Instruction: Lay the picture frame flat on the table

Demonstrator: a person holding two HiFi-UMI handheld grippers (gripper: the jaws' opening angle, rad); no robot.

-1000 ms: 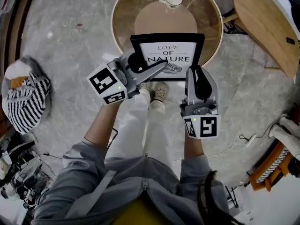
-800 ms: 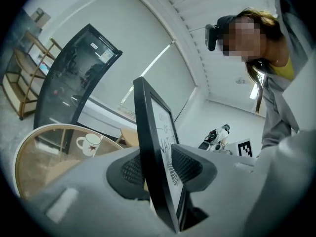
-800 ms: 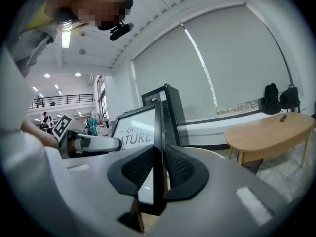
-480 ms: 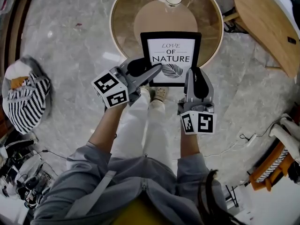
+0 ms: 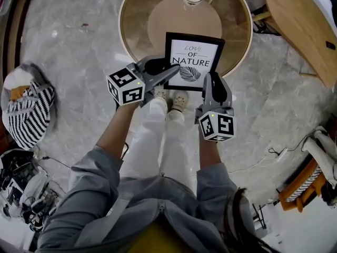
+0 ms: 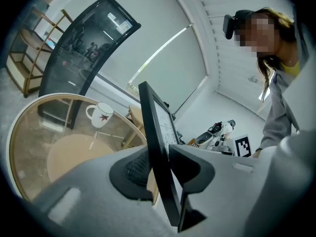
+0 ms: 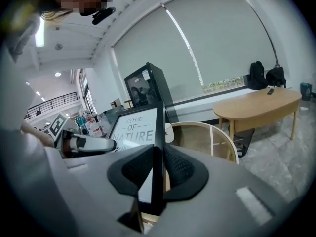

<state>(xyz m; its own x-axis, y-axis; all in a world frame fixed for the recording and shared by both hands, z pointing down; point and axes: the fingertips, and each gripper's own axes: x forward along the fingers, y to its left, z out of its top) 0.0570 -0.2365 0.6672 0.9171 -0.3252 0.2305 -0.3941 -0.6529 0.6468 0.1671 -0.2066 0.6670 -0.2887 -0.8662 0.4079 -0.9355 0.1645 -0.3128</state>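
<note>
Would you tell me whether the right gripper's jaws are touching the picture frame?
Touching. The right gripper view shows the right gripper with jaws pressed on both faces of the picture frame.

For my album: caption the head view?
A frame held at a round glass table; left fingers closing on it, right fingers clamped.

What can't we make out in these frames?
- Head view: picture frame lower corners hidden behind left gripper, jaws closing on it, and right gripper; contact with round table unclear.
- Head view: round table's far rim cut off by top edge.
- Left gripper view: mug motif too small; frame edge-on, print unreadable.
</note>
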